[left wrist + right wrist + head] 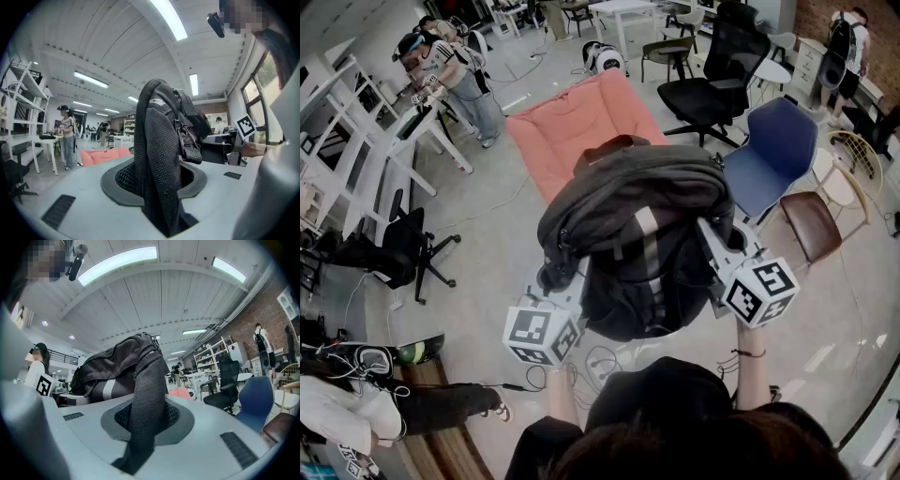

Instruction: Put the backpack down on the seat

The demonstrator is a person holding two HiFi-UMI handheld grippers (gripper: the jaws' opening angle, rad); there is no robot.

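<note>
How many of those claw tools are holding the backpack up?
2. The left gripper is shut on one mesh strap of the backpack, at the head view's left; the right gripper is shut on a second mesh strap, at its right. No others show.
</note>
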